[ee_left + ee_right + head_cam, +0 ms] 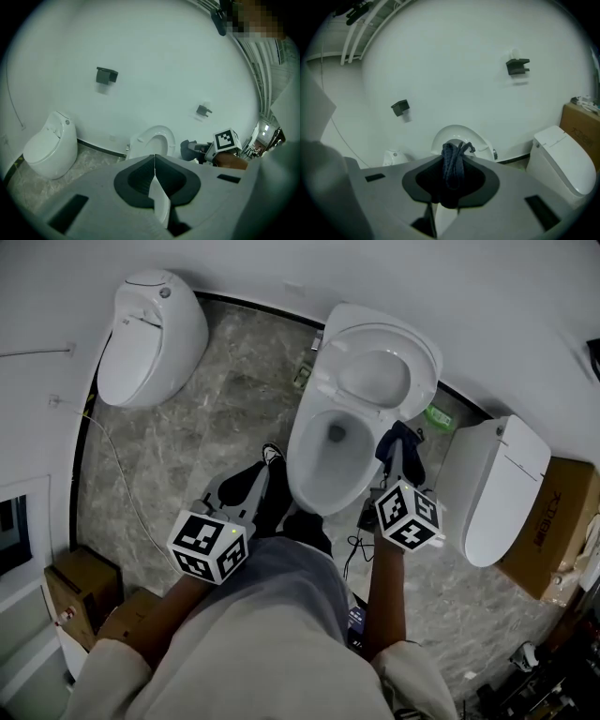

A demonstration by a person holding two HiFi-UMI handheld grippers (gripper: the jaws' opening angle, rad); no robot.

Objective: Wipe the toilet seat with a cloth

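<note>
The right claw [453, 152] is clamped on a dark blue cloth [453, 164], which is bunched between the jaws and sticks out a little past their tips. In the head view this claw [401, 463] is held at the right side of the toilet bowl [309, 465], with the cloth [395, 439] over the edge of the rim; whether the rim is touched cannot be told. The toilet seat [420, 367] is seen raised together with the lid, upright behind the bowl, and it appears as a white arch [457, 132] just behind the cloth in the right gripper view.

The left claw [154, 157] is closed, jaw against jaw, with nothing held between. It [262, 470] is held over the marble floor [206, 427] just left of the bowl, near a dark shoe [273, 454].

A second toilet [150, 334] is set against the wall at the left and a third toilet [502, 488], lid down, at the right, beside a cardboard box [558, 531]. Two dark brackets [518, 66] are fixed on the white wall [454, 70].
</note>
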